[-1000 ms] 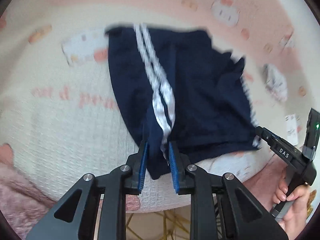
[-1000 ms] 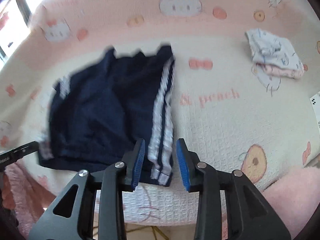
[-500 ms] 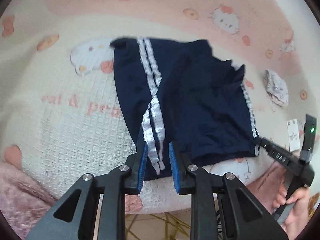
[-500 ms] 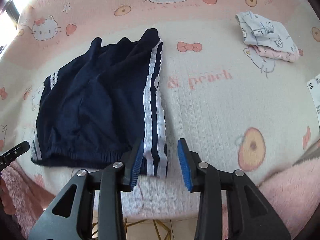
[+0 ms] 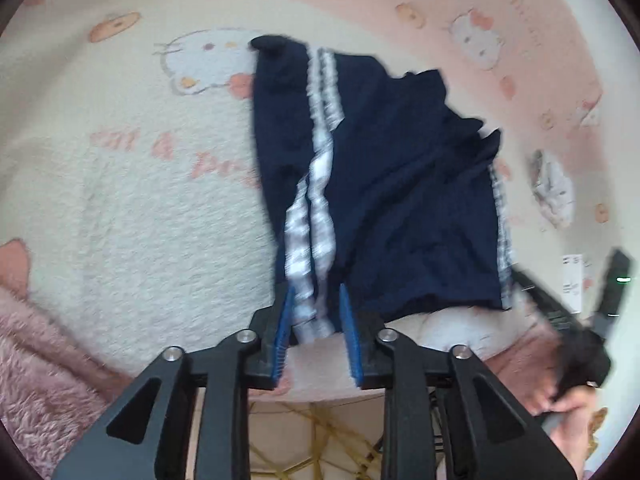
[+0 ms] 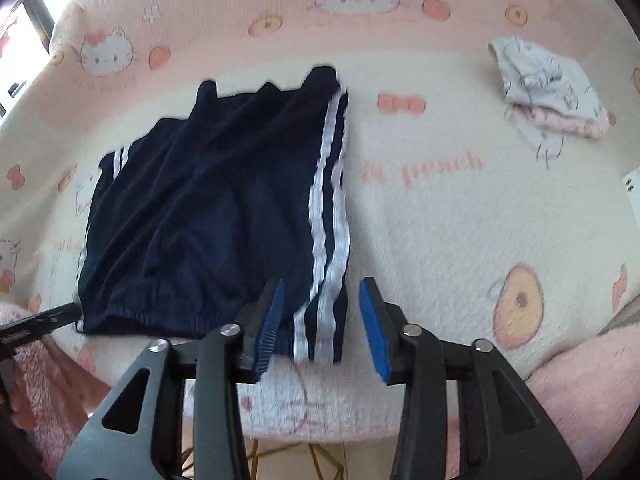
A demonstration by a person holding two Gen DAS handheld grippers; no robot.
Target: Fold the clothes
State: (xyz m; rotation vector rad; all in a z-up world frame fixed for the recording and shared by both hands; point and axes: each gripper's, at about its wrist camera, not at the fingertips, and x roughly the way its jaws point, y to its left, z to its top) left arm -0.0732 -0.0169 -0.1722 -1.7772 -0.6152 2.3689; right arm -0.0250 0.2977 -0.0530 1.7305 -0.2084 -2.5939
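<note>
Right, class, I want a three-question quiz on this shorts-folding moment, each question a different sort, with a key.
1. True or false: the navy shorts lie spread flat on the blanket, not yet folded in half.
2. Multiple choice: the right gripper is (A) shut on the waistband, (B) open around the striped corner, (C) out of view.
3. Fill in: a small pile of folded clothes sits to the ______ of the shorts in the right wrist view.

Key: 1 true; 2 B; 3 right. The left gripper likewise stands open around the other striped corner.
</note>
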